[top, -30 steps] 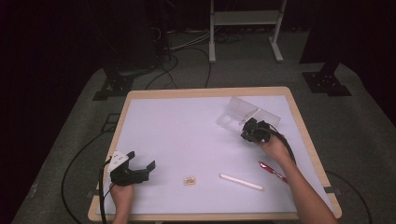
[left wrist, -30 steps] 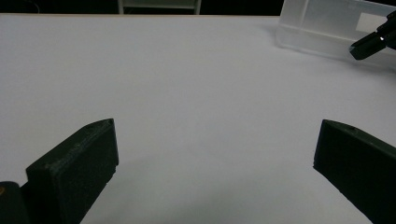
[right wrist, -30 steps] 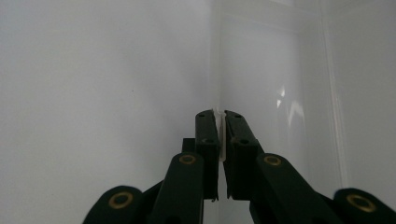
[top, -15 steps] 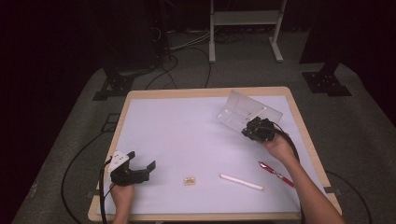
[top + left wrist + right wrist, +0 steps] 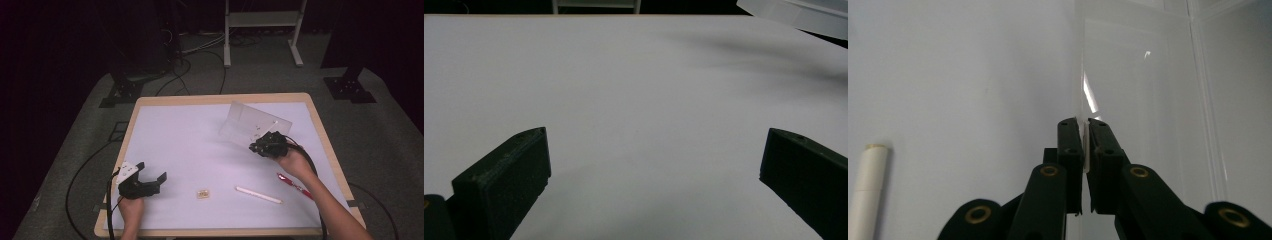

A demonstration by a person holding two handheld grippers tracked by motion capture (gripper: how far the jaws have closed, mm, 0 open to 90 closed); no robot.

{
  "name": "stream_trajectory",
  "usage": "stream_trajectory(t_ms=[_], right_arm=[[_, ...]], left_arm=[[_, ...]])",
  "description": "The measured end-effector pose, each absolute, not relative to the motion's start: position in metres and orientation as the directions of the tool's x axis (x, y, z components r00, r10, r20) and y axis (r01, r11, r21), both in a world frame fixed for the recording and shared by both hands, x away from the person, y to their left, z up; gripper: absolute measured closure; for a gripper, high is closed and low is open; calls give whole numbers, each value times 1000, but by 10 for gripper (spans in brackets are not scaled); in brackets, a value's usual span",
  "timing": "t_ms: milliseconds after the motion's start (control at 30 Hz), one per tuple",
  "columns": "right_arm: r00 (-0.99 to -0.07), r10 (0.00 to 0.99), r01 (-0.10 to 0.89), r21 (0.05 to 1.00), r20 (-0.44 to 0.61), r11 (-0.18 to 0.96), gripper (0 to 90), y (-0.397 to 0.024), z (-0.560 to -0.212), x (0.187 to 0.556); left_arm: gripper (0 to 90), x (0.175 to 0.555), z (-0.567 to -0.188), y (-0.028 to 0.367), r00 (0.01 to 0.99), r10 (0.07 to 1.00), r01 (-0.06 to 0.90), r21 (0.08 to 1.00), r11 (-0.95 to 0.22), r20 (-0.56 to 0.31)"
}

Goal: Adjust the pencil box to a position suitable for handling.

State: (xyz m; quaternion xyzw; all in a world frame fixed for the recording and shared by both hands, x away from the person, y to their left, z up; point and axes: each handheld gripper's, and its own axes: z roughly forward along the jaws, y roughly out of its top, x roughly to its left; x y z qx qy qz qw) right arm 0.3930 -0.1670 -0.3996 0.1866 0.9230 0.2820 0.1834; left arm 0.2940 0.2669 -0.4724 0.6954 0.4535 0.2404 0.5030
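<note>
Two grippers: one in each of the person's hands, over a white-topped wooden table.
Left gripper: rests at the table's near left corner, its black jaws wide apart with nothing between them; in the left gripper view bare white table lies between the two pads.
Small tan square item: lies flat near the front edge, too small to identify.
White cylindrical stick: lies on the table right of the tan item, untouched.
Right gripper: jaws clamped together on the thin edge of a clear plastic rectangular case; the right gripper view shows the wall pinched between the pads.
Clear plastic case: at the far right of the table, tilted up, one side raised.
Case contents: appears empty.
Red pen: lies by the right forearm.
Progress: the case is gripped and lifted; the loose items remain outside it, so any packing is yet to begin.
</note>
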Motion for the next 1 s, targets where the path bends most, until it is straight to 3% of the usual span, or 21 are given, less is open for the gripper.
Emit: stream_trajectory(t_ms=[1000], right_arm=[[-947,276,141,559,-165,817,847,-110,-422,370]], left_arm=[[0,294,-472,268,475,871,386,919,-77,-126]])
